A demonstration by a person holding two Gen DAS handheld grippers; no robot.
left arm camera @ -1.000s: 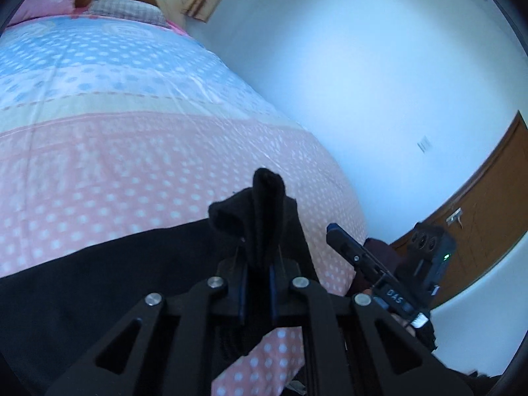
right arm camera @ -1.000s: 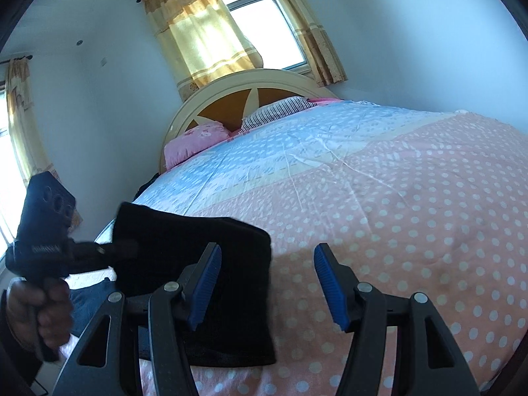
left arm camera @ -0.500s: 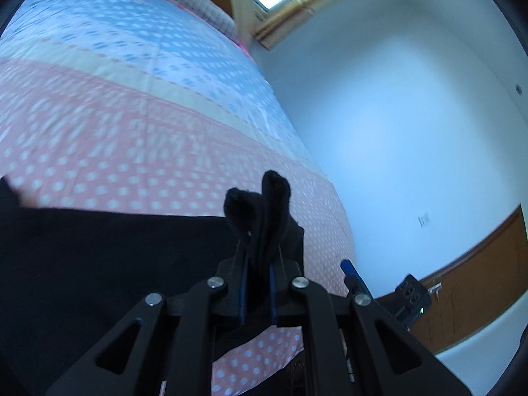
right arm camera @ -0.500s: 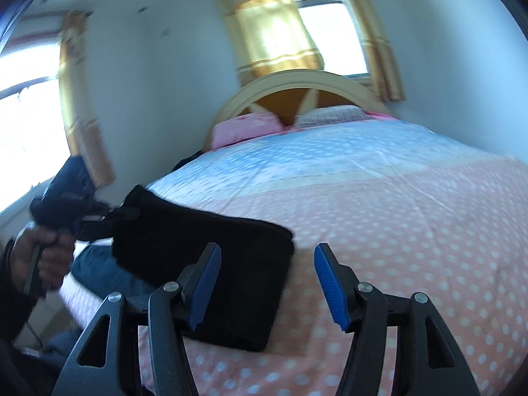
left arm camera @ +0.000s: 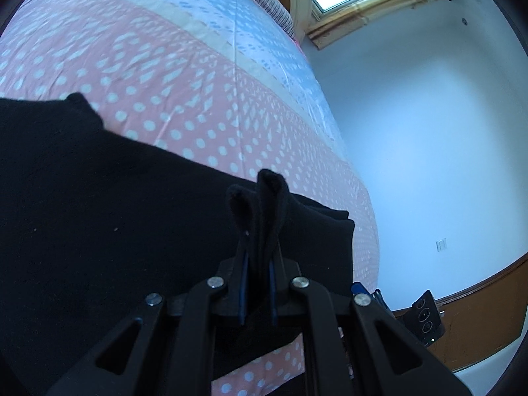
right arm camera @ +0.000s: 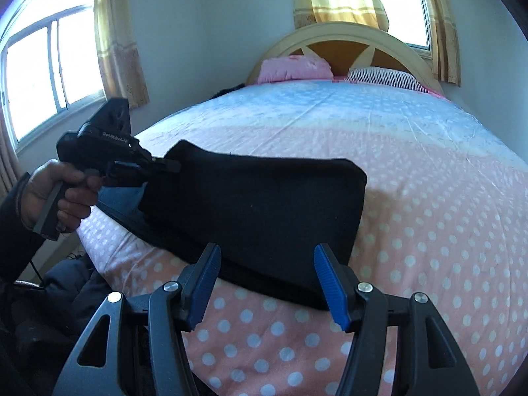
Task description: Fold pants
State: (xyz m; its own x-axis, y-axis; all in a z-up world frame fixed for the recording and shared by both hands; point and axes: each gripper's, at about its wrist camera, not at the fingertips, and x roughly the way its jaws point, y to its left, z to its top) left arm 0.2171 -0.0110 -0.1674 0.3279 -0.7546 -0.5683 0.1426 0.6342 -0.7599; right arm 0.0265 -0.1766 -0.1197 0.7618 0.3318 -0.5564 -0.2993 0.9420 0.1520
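Polka-dot bed (right arm camera: 429,198): left gripper (left arm camera: 257,283) level, clamping pants (right arm camera: 257,204); right gripper (right arm camera: 267,280) agape, seemingly hovering.

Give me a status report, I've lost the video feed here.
Left gripper shut on black pants, one edge lifted. Right gripper open, empty, near the folded end. Pants partly folded on the polka-dot bedspread. Nothing in the way.

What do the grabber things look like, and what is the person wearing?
Both grippers are black, with triangle cut-outs, silver bolts and ribbed blue pads on the fingers. The left one has a handle and white lettering. The sleeve is dark.
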